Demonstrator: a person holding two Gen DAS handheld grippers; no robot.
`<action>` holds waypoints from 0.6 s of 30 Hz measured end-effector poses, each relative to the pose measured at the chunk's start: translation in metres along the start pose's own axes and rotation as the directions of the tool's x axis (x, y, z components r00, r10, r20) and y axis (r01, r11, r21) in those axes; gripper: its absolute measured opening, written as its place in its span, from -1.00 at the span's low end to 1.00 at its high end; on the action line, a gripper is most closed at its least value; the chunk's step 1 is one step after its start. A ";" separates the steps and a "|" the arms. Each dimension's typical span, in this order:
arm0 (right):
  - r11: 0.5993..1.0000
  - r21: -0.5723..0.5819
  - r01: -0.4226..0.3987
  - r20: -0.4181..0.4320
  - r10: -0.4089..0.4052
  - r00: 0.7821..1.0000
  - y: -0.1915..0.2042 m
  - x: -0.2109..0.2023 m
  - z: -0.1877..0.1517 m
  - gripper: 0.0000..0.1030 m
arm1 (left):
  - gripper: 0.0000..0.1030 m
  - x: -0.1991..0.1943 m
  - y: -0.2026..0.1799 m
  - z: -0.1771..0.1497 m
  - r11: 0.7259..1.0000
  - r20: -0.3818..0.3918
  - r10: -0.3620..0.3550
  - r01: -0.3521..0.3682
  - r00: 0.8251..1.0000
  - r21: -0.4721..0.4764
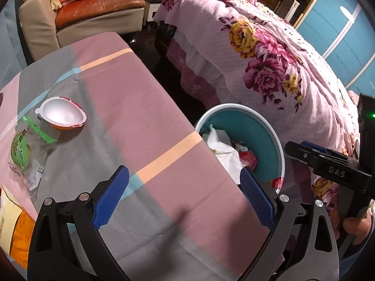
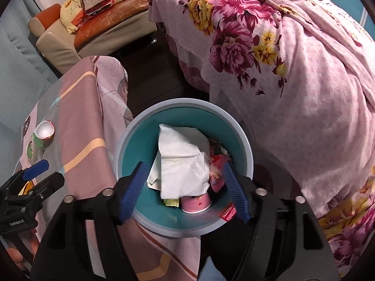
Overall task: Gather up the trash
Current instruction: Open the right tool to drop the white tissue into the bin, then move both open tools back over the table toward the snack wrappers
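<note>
A teal trash bin (image 2: 131, 154) with a grey rim stands on the floor beside the table; it also shows in the left wrist view (image 1: 264, 135). It holds white tissue (image 2: 182, 164), a pink cup (image 2: 195, 202) and red wrappers. My right gripper (image 2: 185, 187) is open and empty directly above the bin. My left gripper (image 1: 185, 194) is open and empty above the table's cloth. An empty egg-shaped white cup (image 1: 62, 114) and a green-printed clear wrapper (image 1: 25, 152) lie on the table at the left. An orange and cream packet (image 1: 14, 224) lies at the left edge.
The table (image 1: 145, 98) has a pink, grey and peach cloth. A bed with a floral pink cover (image 1: 269, 58) stands right of the bin. A sofa (image 1: 82, 14) with a bottle-shaped cushion is at the back. The floor between is dark.
</note>
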State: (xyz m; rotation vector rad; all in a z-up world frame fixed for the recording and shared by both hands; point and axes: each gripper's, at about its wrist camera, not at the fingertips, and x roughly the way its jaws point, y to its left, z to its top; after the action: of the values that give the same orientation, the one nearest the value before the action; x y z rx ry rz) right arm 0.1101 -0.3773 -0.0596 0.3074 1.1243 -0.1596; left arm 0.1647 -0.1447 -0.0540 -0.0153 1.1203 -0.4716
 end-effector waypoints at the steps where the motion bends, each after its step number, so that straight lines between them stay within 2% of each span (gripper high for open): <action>1: 1.000 0.002 -0.002 -0.005 0.002 1.000 0.001 0.000 0.000 0.35 | 0.86 0.000 0.000 0.000 1.000 0.000 0.000 0.000 1.000 -0.001; 9: 1.000 -0.023 -0.016 -0.024 0.016 1.000 0.021 -0.010 -0.005 0.42 | 0.86 -0.014 0.009 -0.007 1.000 0.017 0.005 -0.004 1.000 -0.013; 18: 0.993 -0.107 -0.046 -0.020 0.044 0.999 0.067 -0.026 -0.014 0.43 | 0.86 -0.053 0.046 -0.023 0.997 0.062 0.045 -0.041 0.997 -0.061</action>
State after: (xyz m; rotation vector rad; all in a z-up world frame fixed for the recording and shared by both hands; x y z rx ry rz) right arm 0.1058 -0.3099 -0.0308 0.2388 1.1383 -0.0561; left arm 0.1433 -0.0784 -0.0299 -0.0575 1.0697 -0.3967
